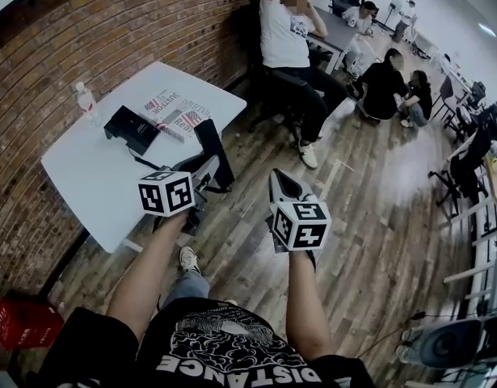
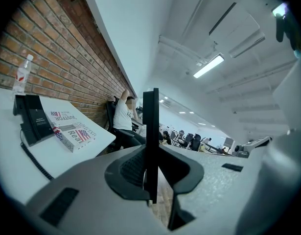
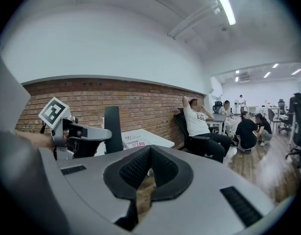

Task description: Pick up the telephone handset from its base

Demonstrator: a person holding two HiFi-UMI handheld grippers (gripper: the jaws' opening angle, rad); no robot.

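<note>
The black telephone base (image 1: pixel 131 128) lies on the white table (image 1: pixel 94 184), between a water bottle and a book; in the left gripper view the base (image 2: pixel 35 121) stands at the left with its cord (image 2: pixel 35 158) trailing over the tabletop. My left gripper (image 1: pixel 206 166) is shut on the black handset (image 1: pixel 214 145), held off the table's right edge, clear of the base. Seen edge-on, the handset (image 2: pixel 150 131) stands upright between the left gripper's (image 2: pixel 152 173) pads. My right gripper (image 1: pixel 282 183) hangs over the floor, shut and holding nothing; from it the handset (image 3: pixel 112 129) shows at the left.
A flag-printed book (image 1: pixel 175 111) and a water bottle (image 1: pixel 86 102) lie on the table against the brick wall. A person sits on a chair (image 1: pixel 288 39) just beyond the table. More people and desks stand further back. A red crate (image 1: pixel 22 322) sits on the floor at lower left.
</note>
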